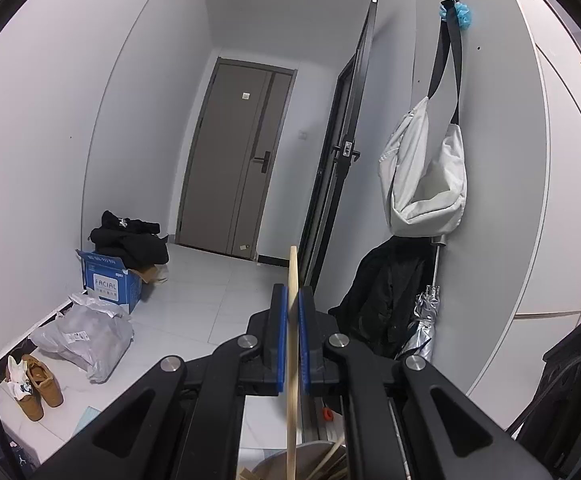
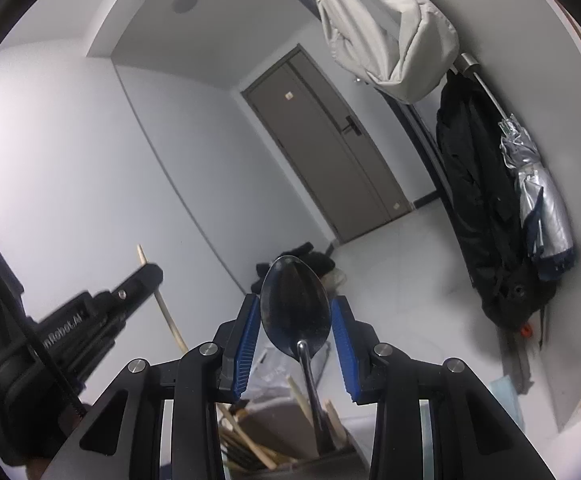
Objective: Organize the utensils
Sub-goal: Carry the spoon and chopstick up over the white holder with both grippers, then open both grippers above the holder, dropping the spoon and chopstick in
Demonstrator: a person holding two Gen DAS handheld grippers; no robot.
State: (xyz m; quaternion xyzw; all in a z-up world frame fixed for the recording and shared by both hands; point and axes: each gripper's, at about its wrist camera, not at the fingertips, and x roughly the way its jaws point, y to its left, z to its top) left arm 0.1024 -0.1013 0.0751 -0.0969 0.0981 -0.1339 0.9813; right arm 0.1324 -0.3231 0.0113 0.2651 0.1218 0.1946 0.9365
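Note:
My left gripper (image 1: 293, 300) is shut on a wooden chopstick (image 1: 293, 360), which stands upright between the blue pads and reaches down to a holder with more wooden sticks (image 1: 330, 464). The left gripper also shows in the right wrist view (image 2: 142, 274), with the chopstick (image 2: 166, 312) through it. My right gripper (image 2: 295, 316) is open around a metal spoon (image 2: 295, 306), bowl up. The spoon's handle runs down into the utensil holder (image 2: 290, 432). The pads do not touch the spoon.
A grey door (image 1: 238, 160) stands at the end of a hallway. A white bag (image 1: 426, 176), a black coat (image 1: 386, 296) and a silver umbrella (image 1: 424, 320) hang on the right wall. A blue box (image 1: 108, 280), a plastic bag (image 1: 86, 336) and brown shoes (image 1: 38, 384) sit on the left floor.

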